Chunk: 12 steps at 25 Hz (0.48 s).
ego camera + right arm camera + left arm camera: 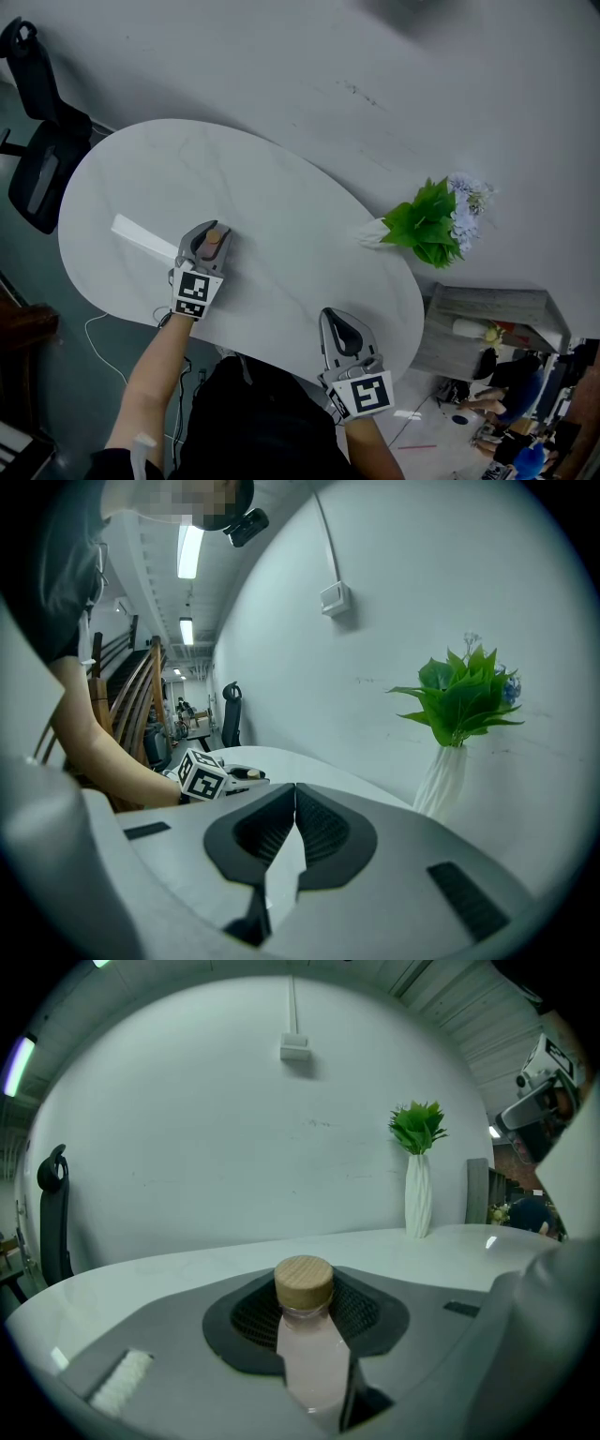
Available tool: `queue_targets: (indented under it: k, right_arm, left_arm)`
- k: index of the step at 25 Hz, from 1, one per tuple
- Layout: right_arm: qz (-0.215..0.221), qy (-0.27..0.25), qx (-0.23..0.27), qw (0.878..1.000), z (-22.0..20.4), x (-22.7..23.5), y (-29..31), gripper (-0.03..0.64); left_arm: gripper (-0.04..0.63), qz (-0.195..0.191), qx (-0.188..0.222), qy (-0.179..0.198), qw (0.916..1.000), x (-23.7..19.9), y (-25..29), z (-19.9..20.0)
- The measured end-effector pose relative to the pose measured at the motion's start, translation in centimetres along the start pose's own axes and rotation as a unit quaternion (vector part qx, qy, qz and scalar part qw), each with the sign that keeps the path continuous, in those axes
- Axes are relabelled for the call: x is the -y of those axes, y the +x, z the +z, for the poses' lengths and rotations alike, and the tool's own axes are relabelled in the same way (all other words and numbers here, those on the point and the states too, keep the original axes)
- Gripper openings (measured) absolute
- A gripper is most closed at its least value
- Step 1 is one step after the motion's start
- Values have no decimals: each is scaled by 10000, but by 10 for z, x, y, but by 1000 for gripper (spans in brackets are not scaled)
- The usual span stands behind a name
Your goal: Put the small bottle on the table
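A small clear bottle [314,1358] of pale pink liquid with a wooden cap stands upright between the pads of my left gripper [306,1309], which is shut on it. In the head view the bottle [215,242] and the left gripper [210,228] are over the near-left part of the white oval table [281,216]. Whether the bottle's base touches the table is hidden. My right gripper [331,316] hangs over the table's near edge. In its own view the right gripper [294,797] is shut, pads touching, nothing between them. The left gripper's marker cube [204,776] shows there too.
A white vase with a green plant [427,225] stands at the table's far right by the wall, the vase [417,1196] also showing in the left gripper view. A white strip [141,236] lies left of the left gripper. A black office chair [42,159] is at the far left, a grey shelf [487,314] at the right.
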State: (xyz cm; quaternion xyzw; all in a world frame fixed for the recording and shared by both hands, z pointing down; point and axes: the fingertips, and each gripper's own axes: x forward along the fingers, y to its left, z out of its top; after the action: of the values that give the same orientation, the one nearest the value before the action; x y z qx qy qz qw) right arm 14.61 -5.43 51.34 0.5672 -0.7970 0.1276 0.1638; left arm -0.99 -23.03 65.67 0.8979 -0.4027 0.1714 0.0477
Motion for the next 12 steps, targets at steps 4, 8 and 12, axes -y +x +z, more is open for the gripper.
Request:
queue_targets:
  k: [4, 8, 12]
  right_arm:
    - [-7, 13, 13, 10000, 0, 2, -2, 6]
    - [-16, 34, 47, 10000, -1, 4, -5, 6]
    - [-32, 48, 79, 10000, -1, 5, -8, 6]
  left_arm:
    - [121, 24, -2, -15, 10000, 0, 1, 1]
    - [121, 50, -12, -33, 10000, 0, 1, 0]
    - [121, 111, -36, -46, 9999, 0, 2, 0]
